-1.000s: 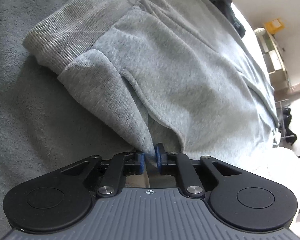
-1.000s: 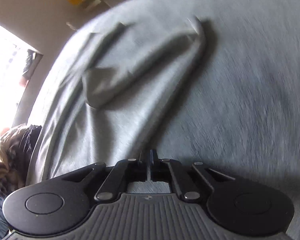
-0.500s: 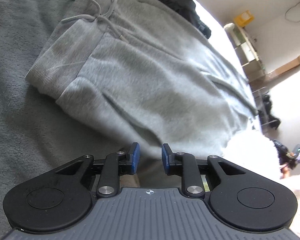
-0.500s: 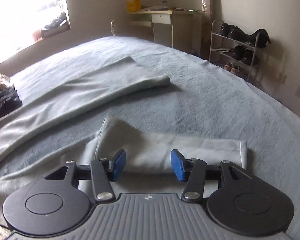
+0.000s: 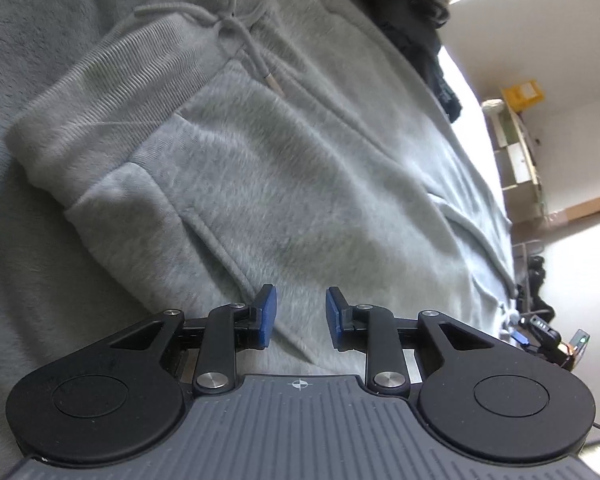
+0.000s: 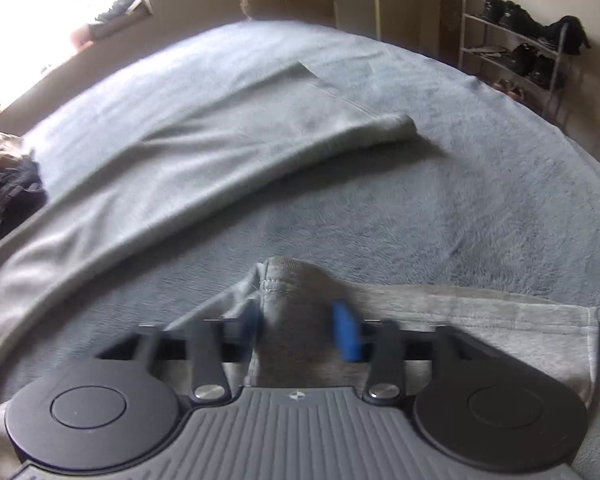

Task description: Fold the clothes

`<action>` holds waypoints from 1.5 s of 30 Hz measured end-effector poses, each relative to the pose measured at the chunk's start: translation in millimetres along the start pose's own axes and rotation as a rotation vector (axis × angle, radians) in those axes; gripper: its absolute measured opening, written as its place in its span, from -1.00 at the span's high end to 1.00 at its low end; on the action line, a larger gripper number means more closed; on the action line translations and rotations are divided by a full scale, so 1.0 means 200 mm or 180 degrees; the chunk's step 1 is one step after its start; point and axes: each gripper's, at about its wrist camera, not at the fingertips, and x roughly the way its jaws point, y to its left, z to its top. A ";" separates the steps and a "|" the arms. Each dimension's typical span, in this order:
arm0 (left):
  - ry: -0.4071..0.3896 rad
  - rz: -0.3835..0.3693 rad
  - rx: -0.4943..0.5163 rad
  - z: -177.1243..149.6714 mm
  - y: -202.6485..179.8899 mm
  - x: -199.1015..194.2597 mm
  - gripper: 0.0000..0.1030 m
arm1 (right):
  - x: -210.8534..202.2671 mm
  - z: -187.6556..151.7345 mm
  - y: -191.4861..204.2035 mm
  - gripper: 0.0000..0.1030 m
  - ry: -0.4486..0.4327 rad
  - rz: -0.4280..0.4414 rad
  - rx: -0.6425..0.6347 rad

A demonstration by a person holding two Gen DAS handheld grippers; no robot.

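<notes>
Left gripper pose: my left gripper (image 5: 298,316) sits low over the near edge of the grey sweatpants (image 5: 284,168), looking along the cloth toward the ribbed waistband (image 5: 112,108) at far left.
Right gripper pose: my right gripper (image 6: 300,330) is low over the bed (image 6: 480,208), aimed across the grey blanket toward the far wall.
Sweatpants: they lie spread on the bed. The left view shows the waist end with the knotted drawstring (image 5: 232,28) on top; the right view shows one leg (image 6: 204,160) running from near left to its hem at centre far, and a second leg cuff (image 6: 296,280) bunched up right at my fingers.
Hard to make out: the right view is motion-blurred, so the left blue pad is smeared. The near part of the second leg is hidden under the gripper body. The dark clothes pile (image 5: 424,28) at the far side is cut off in both views.
Left fingers: parted a moderate way, holding nothing, with sweatpants fabric showing in the gap.
Right fingers: spread apart on either side of the raised cuff; I cannot tell through the blur whether the pads touch it.
Room: a shoe rack (image 6: 520,60) stands far right.
</notes>
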 end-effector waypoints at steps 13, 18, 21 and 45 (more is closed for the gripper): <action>-0.0051 0.0113 0.0191 0.05 -0.02 0.06 0.49 | 0.07 0.35 -0.19 0.76 -0.1009 -0.0637 0.0782; -0.0060 0.0110 0.0179 0.05 -0.01 0.07 0.48 | 0.09 0.31 -0.40 0.08 -0.0852 -0.0270 0.1477; -0.0059 0.0102 0.0184 0.05 -0.02 0.10 0.48 | -0.08 0.25 -0.57 -0.25 -0.1012 -0.0126 0.1787; -0.0136 0.0100 0.0193 0.02 -0.03 0.06 0.42 | -0.25 -0.24 -1.13 0.86 -0.0426 0.0084 0.2379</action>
